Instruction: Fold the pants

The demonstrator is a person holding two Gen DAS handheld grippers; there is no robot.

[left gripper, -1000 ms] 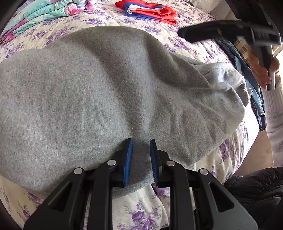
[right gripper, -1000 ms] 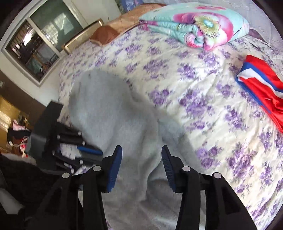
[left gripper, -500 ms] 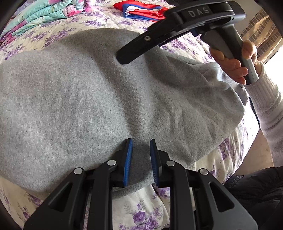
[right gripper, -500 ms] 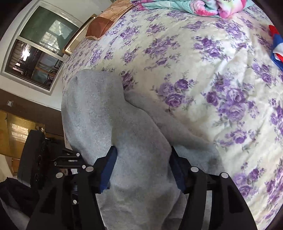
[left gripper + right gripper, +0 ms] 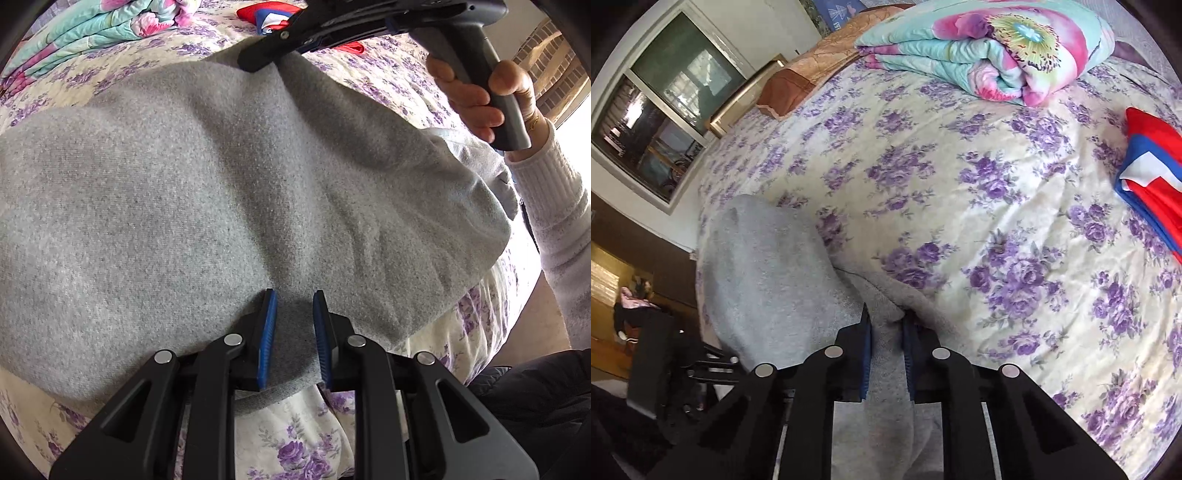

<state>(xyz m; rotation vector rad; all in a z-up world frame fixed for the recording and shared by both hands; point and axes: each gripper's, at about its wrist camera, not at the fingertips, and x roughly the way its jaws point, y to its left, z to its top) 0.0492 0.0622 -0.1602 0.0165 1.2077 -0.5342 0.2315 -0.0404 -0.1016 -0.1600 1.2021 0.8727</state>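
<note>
Grey sweatpants (image 5: 229, 192) lie spread across the floral bedsheet (image 5: 295, 446). My left gripper (image 5: 294, 310) is shut on the near edge of the pants close to the bed's front. In the left wrist view my right gripper (image 5: 266, 61) pinches the far edge of the grey cloth, held by a hand. In the right wrist view the right gripper (image 5: 886, 321) is shut on a fold of the pants (image 5: 768, 280), with the cloth bunched between its blue pads.
A folded red, white and blue garment (image 5: 1152, 177) lies on the sheet (image 5: 960, 177) to the right. A rolled floral quilt (image 5: 997, 48) and a brown pillow (image 5: 812, 77) sit at the bed's far side. A window (image 5: 665, 99) is at the left.
My right gripper came down over the pants' far edge and closed on the cloth; it was open a second ago. The left gripper kept its hold and barely moved.
</note>
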